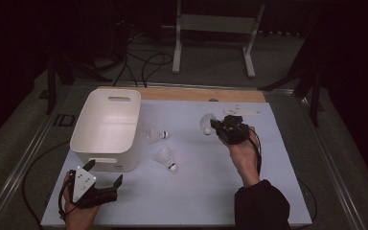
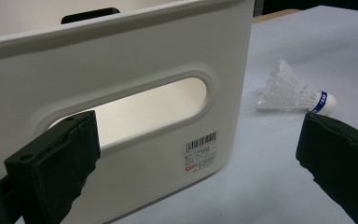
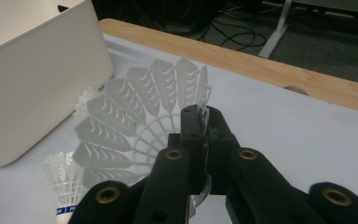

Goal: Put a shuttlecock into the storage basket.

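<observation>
Pinching shuttlecock (image 1: 206, 123) skirt, right gripper (image 1: 216, 125) right of centre, likely bound for bin (image 1: 106, 139); left gripper (image 1: 106, 178) spread wide, lower left, idle.

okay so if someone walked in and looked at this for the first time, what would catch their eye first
Probably the right gripper, at the far right of the pale mat, pinching the skirt of a white shuttlecock between its shut jaws. Next the big white bin at the left of the mat, with two more shuttlecocks lying beside it. The left gripper waits open near the bin's front wall.
</observation>
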`<state>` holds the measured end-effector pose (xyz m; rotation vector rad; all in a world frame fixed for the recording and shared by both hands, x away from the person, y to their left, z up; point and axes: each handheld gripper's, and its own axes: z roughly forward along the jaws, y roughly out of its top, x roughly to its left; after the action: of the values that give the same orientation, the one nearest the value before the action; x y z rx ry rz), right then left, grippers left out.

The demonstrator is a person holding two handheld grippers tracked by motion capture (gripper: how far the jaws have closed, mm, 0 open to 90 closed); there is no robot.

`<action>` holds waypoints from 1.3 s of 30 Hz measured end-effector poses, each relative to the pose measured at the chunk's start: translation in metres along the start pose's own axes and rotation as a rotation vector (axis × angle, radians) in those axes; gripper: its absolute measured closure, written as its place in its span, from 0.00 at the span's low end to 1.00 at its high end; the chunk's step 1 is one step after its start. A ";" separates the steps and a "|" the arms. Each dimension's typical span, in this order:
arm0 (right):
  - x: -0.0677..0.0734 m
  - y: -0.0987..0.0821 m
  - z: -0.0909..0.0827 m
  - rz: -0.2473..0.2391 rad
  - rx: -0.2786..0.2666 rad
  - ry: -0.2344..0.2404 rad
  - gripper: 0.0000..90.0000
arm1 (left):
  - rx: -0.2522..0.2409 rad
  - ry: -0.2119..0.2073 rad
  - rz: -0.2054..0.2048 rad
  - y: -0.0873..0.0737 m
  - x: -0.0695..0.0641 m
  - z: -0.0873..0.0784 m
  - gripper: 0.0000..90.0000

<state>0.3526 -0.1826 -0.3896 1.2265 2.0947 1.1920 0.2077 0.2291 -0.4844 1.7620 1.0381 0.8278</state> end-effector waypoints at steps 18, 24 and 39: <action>0.013 0.020 0.009 -0.030 -0.005 0.020 0.99 | -0.001 -0.001 0.000 0.000 0.000 0.000 0.00; 0.018 0.026 0.012 -0.041 -0.009 0.027 0.99 | 0.000 -0.001 0.002 0.000 0.000 0.000 0.00; 0.028 0.042 0.019 -0.050 -0.022 0.049 0.99 | -0.001 -0.004 0.001 0.000 0.000 0.000 0.00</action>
<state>0.3719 -0.1402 -0.3626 1.1393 2.1289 1.2318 0.2078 0.2289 -0.4845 1.7626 1.0339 0.8249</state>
